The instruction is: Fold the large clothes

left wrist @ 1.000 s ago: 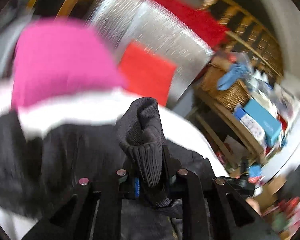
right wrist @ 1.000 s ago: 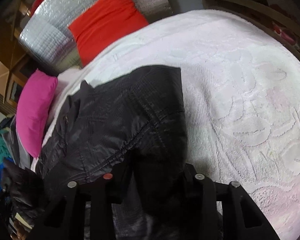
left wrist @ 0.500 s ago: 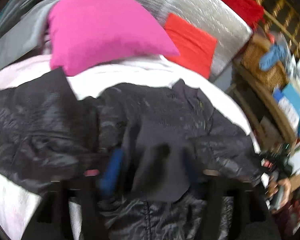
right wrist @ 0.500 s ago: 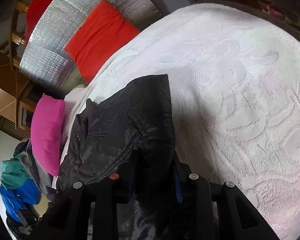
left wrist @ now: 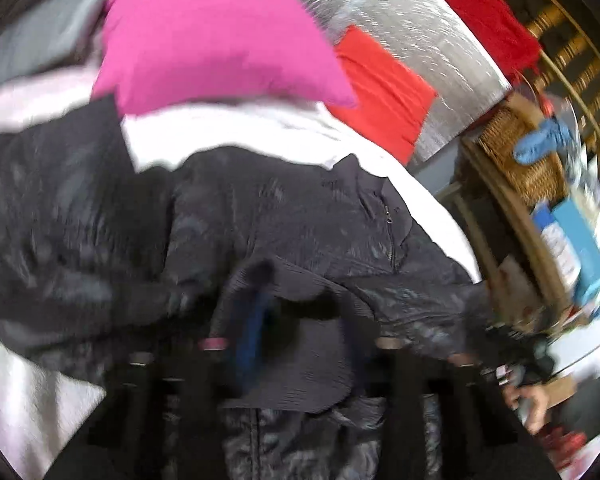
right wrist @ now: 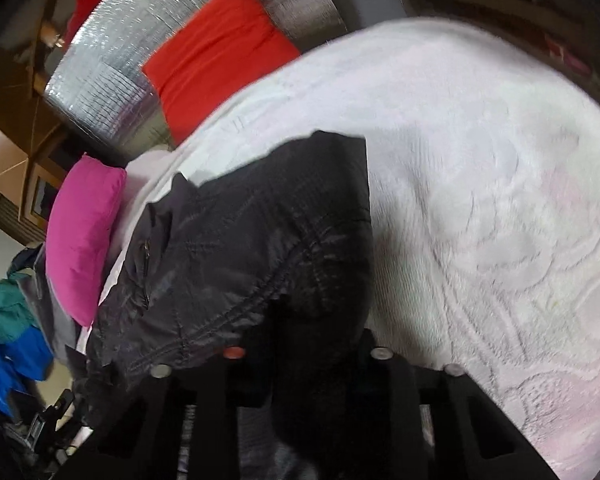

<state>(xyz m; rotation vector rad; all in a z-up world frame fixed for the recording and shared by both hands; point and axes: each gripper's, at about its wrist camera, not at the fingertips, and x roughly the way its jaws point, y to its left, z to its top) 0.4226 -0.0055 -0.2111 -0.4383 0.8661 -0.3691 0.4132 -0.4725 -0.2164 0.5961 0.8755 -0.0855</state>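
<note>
A black quilted jacket point(left wrist: 300, 216) lies spread on a white bedspread point(left wrist: 228, 128). In the left wrist view its ribbed cuff point(left wrist: 300, 368) lies flat over the jacket, between the fingers of my left gripper point(left wrist: 304, 320). That gripper's jaws are closing and still stand apart; the picture is blurred. In the right wrist view the jacket point(right wrist: 260, 220) bunches toward my right gripper point(right wrist: 304, 340). Its jaws are closing on a dark fold of the jacket's edge that fills the gap between them.
A pink pillow point(left wrist: 220, 32) and a red cushion point(left wrist: 380, 88) sit at the head of the bed against a silver foil panel point(left wrist: 420, 32). A wicker basket point(left wrist: 528, 160) and shelves stand to the right. Blue and teal clothes point(right wrist: 4, 340) pile at the left. Bare bedspread point(right wrist: 480, 200) stretches right of the jacket.
My left gripper let go of the raised ribbed cuff, opened wide and sank toward the jacket; the cuff now lies flat between its narrowing fingers. The right gripper stays on its fold.
</note>
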